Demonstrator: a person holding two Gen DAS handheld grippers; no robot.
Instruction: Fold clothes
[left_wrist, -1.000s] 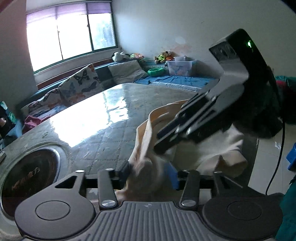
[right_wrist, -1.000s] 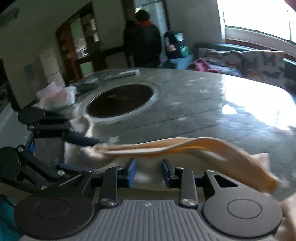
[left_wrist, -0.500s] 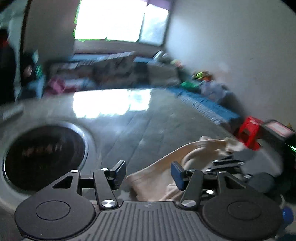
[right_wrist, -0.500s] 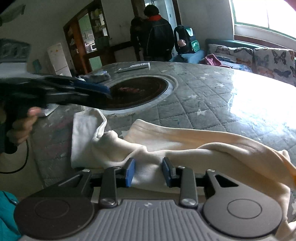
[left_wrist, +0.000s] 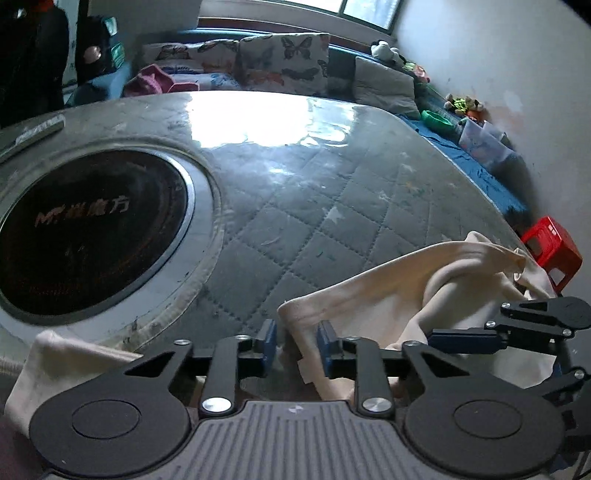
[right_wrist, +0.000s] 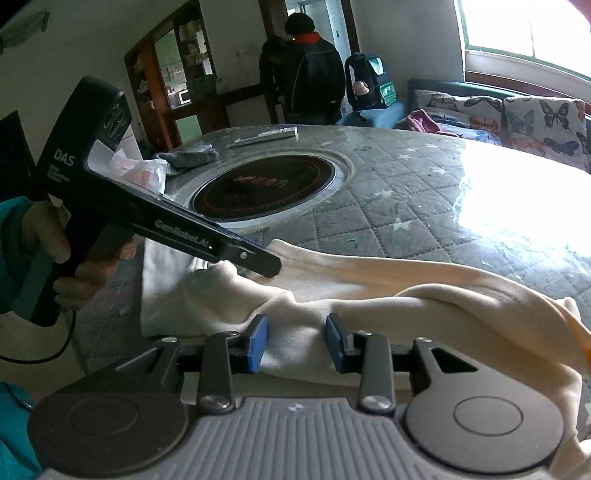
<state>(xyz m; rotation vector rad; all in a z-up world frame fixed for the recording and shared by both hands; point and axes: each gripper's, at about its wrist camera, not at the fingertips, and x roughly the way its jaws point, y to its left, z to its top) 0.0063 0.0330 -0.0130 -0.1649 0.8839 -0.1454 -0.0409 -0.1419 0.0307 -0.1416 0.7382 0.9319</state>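
Observation:
A cream garment (right_wrist: 388, 288) lies crumpled along the near edge of the grey quilted table (right_wrist: 424, 206). It also shows in the left wrist view (left_wrist: 399, 295). My left gripper (left_wrist: 294, 347) is open, its blue pads either side of a cloth edge near the garment's left end. In the right wrist view the left gripper (right_wrist: 273, 267) rests low over the cloth. My right gripper (right_wrist: 297, 341) is open, cloth lying between its blue pads. In the left wrist view the right gripper (left_wrist: 436, 338) sits at the garment's right.
A round black cooktop (left_wrist: 85, 232) is set into the table, also seen in the right wrist view (right_wrist: 264, 186). A plastic bag (right_wrist: 147, 173), a folded cloth (right_wrist: 192, 155) and a flat box (right_wrist: 266, 134) lie beyond. People (right_wrist: 310, 70) stand behind. A red stool (left_wrist: 552, 251) is beside the table.
My left gripper let go of the garment, opened, swung left and came down at the cloth's left edge. The garment dropped from hanging to lying on the table. My right gripper opened wider.

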